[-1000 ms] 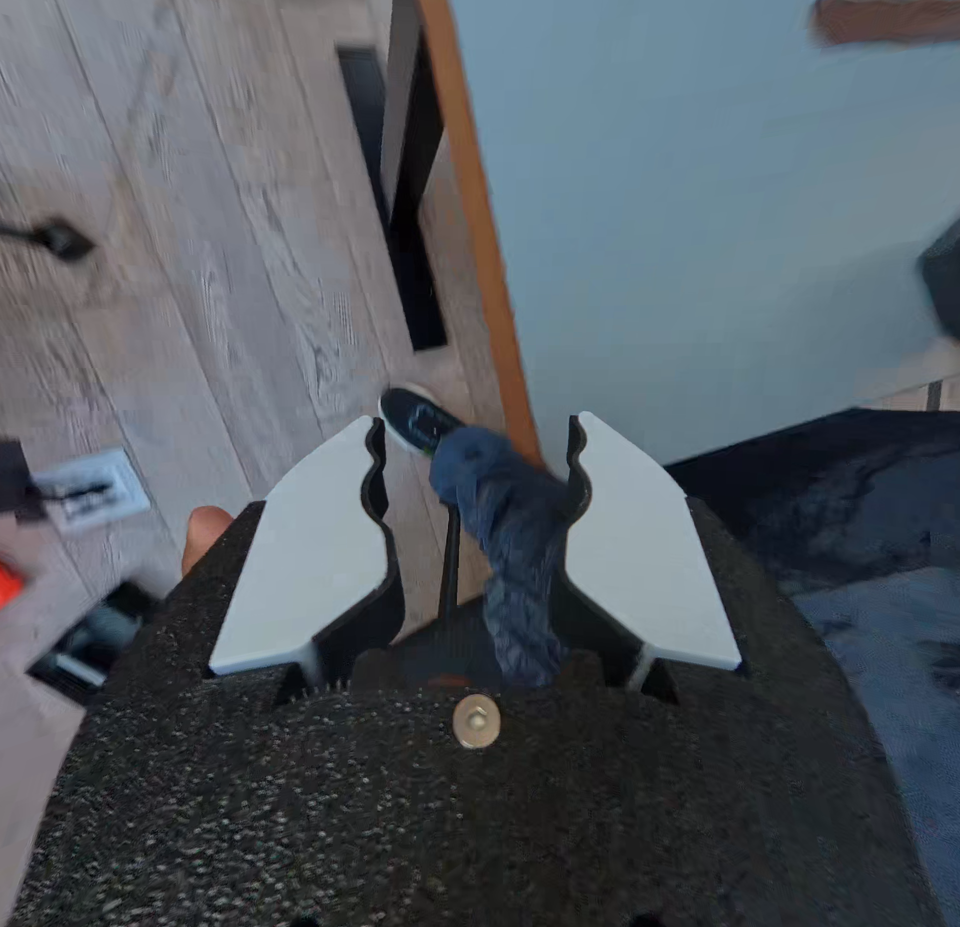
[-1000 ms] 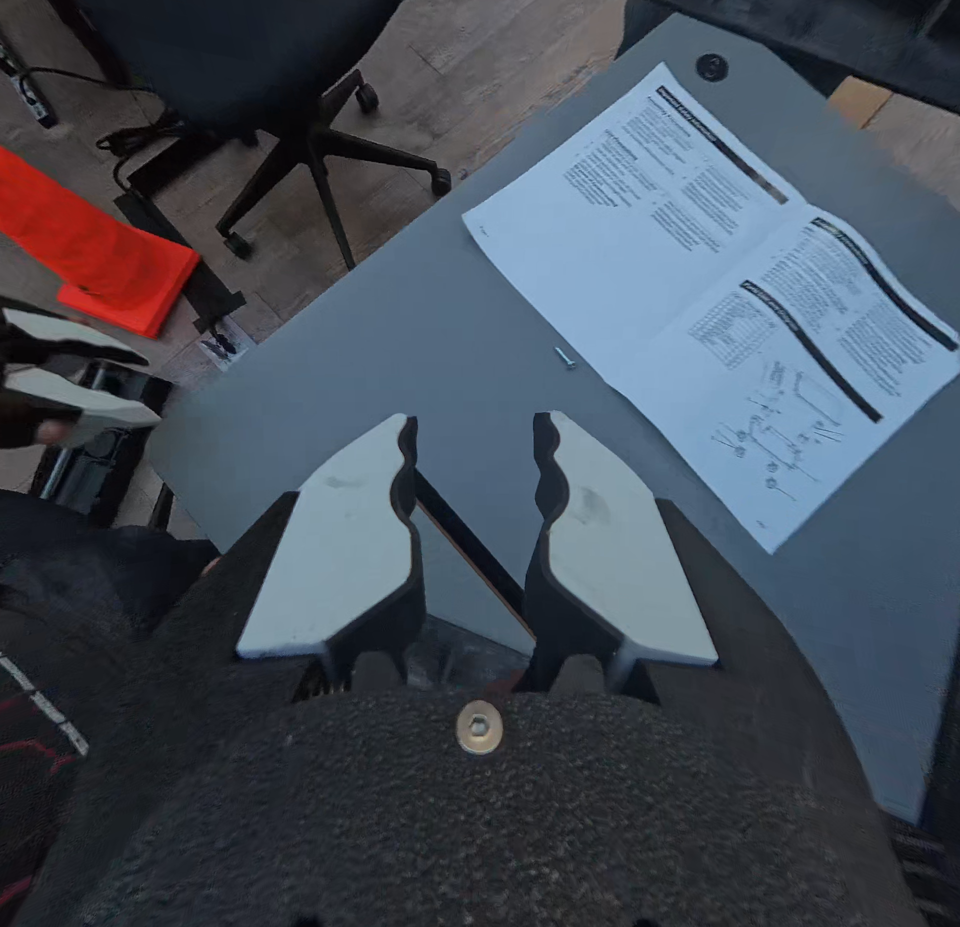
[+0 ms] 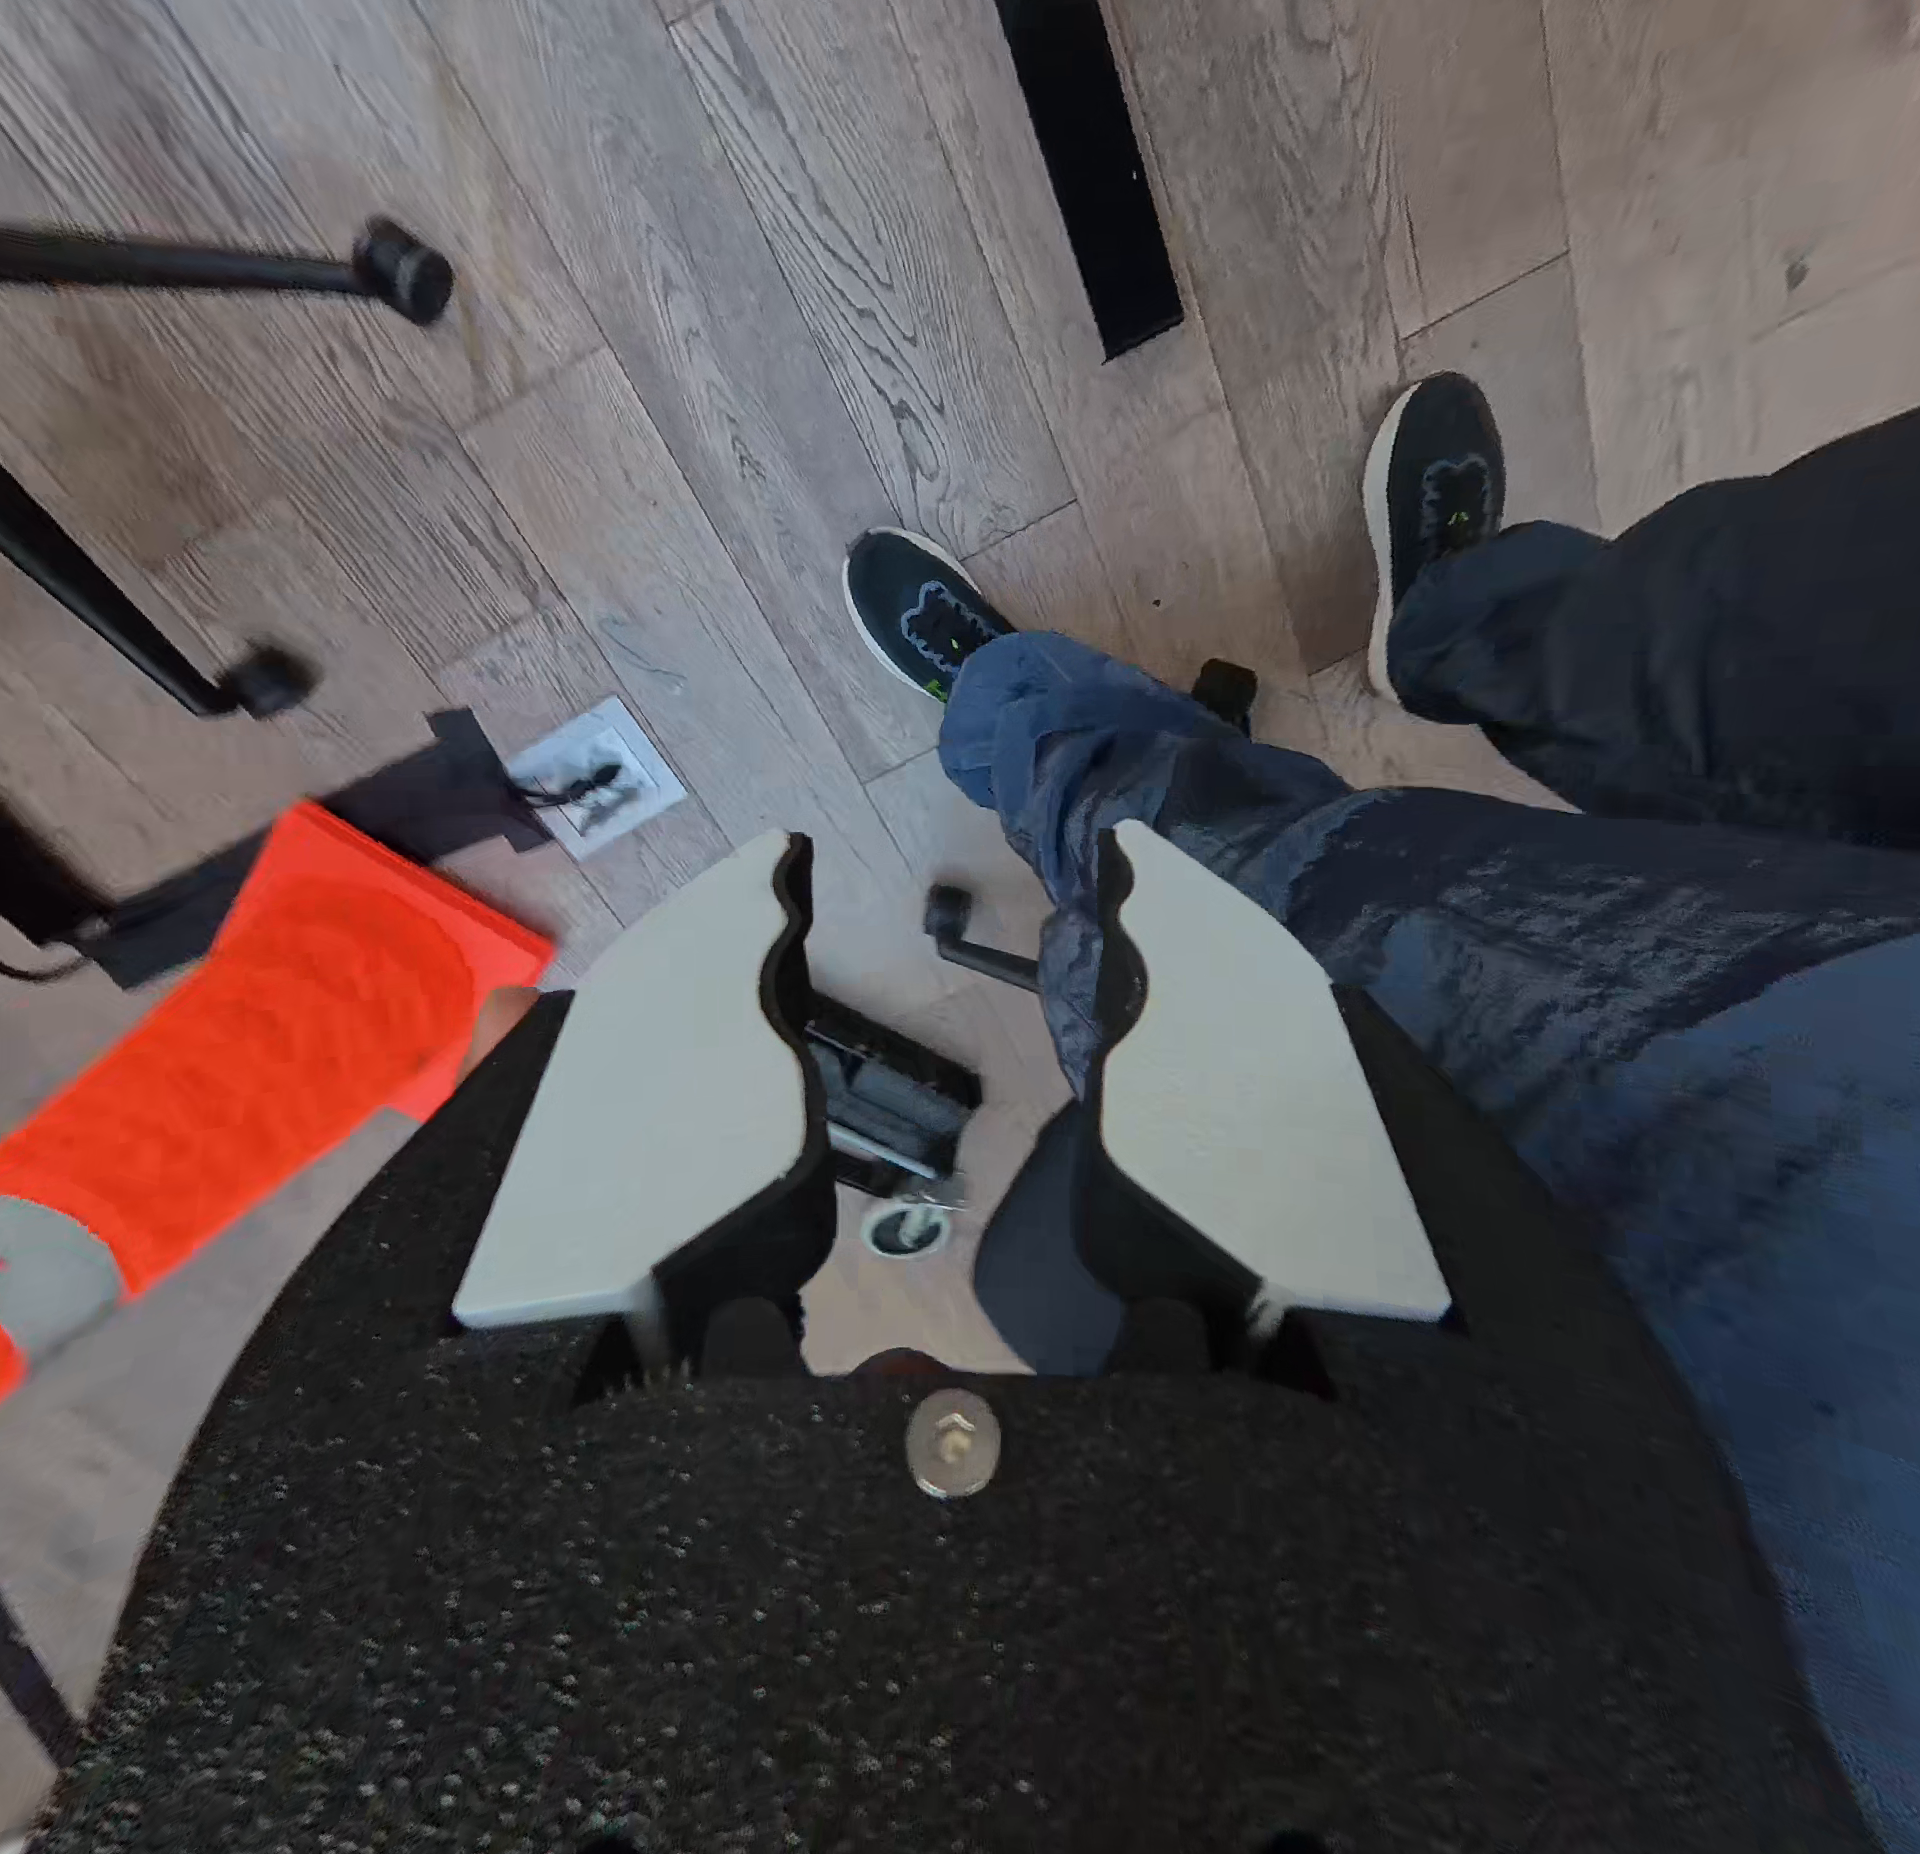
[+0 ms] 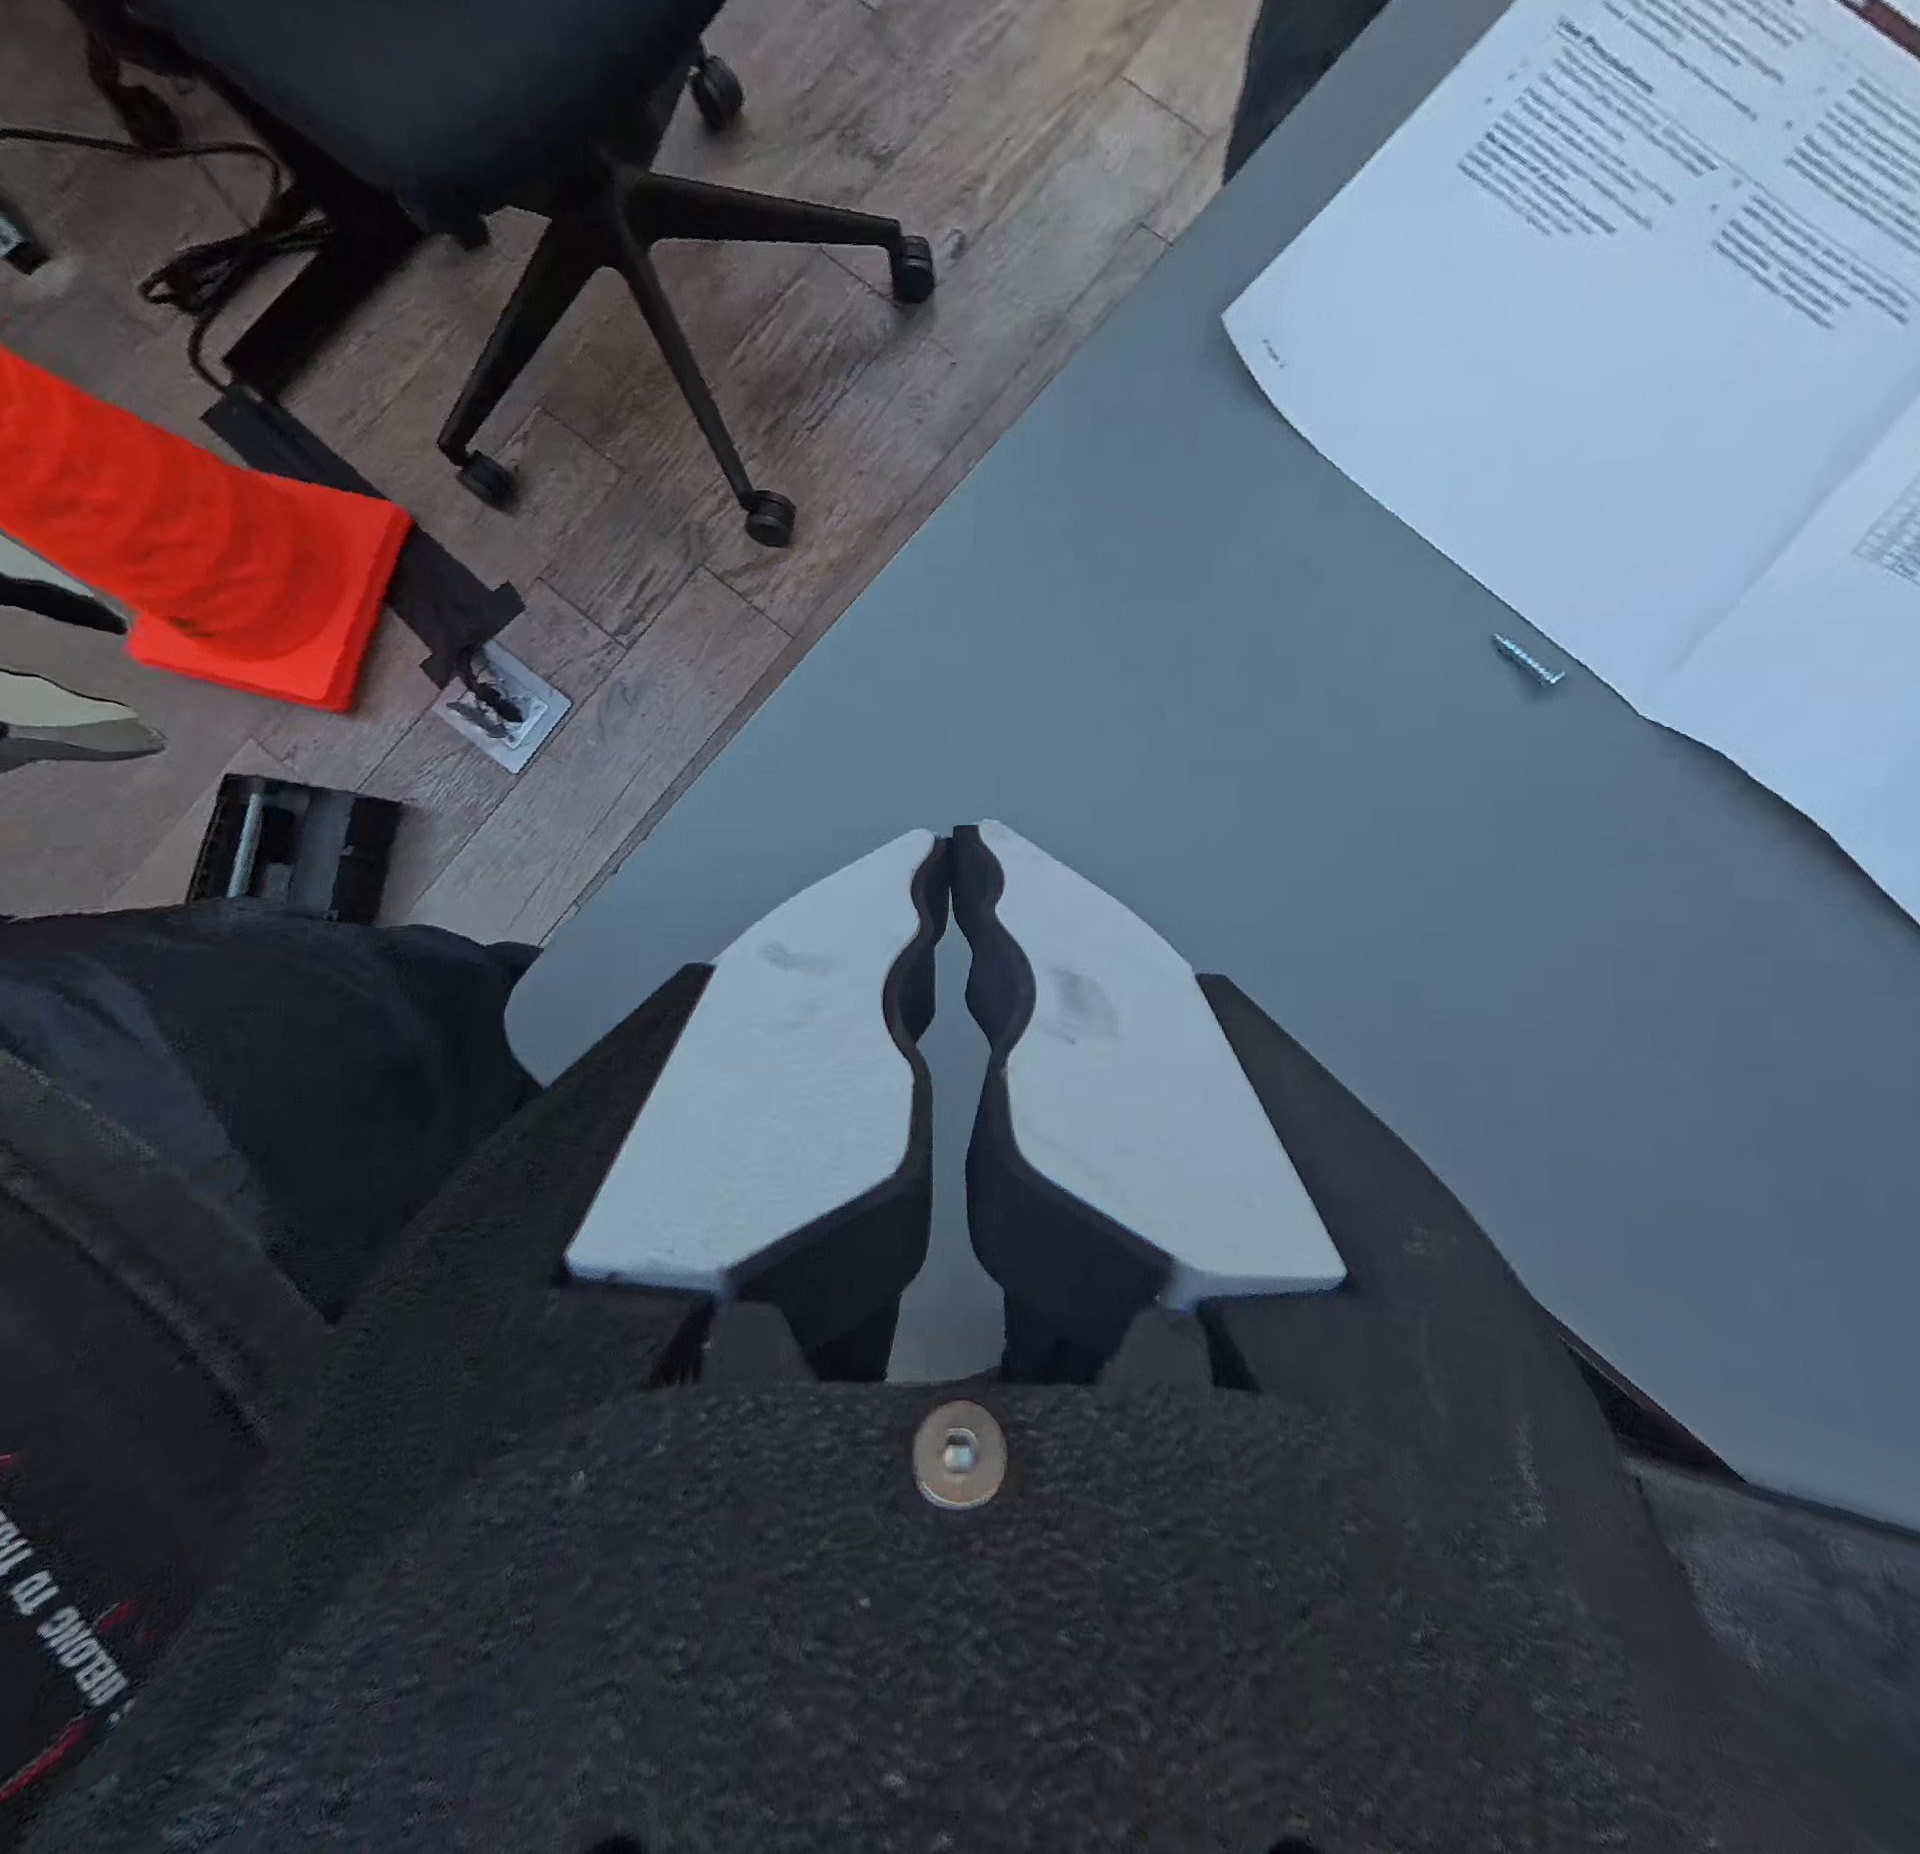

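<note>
Floor boards (image 3: pixel 727 370) fill my left wrist view, where my left gripper (image 3: pixel 951 859) hangs wide open with nothing in it, above my blue trouser leg (image 3: pixel 1195 765) and two dark shoes (image 3: pixel 914 599), with an orange block (image 3: pixel 260 1035) off to the left and bare floor between. My right wrist view shows my right gripper (image 4: pixel 954 836) pinched closed on nothing, tips touching, just over the rounded near corner of the grey table (image 4: pixel 1195 713). A small screw (image 4: pixel 1527 659) lies well ahead beside the edge of a printed paper sheet (image 4: pixel 1558 350), with bare tabletop between, and a black wheeled chair (image 4: pixel 623 225) stands on the floor past the table's left edge.
</note>
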Motion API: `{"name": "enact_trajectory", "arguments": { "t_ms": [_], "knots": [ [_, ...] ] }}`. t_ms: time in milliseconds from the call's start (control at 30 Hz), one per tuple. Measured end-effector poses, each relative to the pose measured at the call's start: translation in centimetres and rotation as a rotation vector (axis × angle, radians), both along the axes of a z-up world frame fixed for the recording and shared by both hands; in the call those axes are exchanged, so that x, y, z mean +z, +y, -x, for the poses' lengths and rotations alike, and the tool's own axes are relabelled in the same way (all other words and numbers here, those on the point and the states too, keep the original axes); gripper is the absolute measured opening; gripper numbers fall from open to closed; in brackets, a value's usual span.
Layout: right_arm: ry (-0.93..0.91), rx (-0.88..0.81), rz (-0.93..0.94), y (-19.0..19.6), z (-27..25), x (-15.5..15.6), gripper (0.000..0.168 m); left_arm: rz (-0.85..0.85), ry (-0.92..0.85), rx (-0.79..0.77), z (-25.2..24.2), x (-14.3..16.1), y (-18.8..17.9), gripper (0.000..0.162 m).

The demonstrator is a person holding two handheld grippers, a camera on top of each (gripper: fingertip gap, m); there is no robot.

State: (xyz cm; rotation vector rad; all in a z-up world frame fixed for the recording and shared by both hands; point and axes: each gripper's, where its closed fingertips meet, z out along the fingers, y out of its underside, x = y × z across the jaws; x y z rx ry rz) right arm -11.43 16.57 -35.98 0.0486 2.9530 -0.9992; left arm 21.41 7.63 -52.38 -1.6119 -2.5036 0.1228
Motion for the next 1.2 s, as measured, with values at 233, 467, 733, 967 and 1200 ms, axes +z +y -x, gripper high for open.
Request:
{"name": "enact_trajectory", "arguments": {
  "t_ms": [233,467,733,967,1200],
  "knots": [
    [-0.014,-0.164,0.029,-5.0,-5.5,0.6,0.0,-0.004,0.044,-0.288,0.5,0.4,-8.7,0.052],
    [0.244,-0.51,0.126,-3.6,6.8,8.7,0.016,-0.03,0.1,-0.3,0.1,0.6,-11.1,0.052],
    [0.569,-0.589,0.197,-6.4,20.4,21.5,0.019,-0.093,0.041,-0.227,-4.9,-1.5,-8.8,0.05],
    [0.354,-0.024,0.096,-19.9,-0.2,8.7,0.017,-0.114,0.064,-0.036,-8.6,-1.8,-9.3,0.049],
    [0.41,0.061,-0.034,-21.2,-7.6,-0.9,0.012,-0.098,0.088,0.154,-10.1,-0.8,-8.8,0.049]
  ]
}}
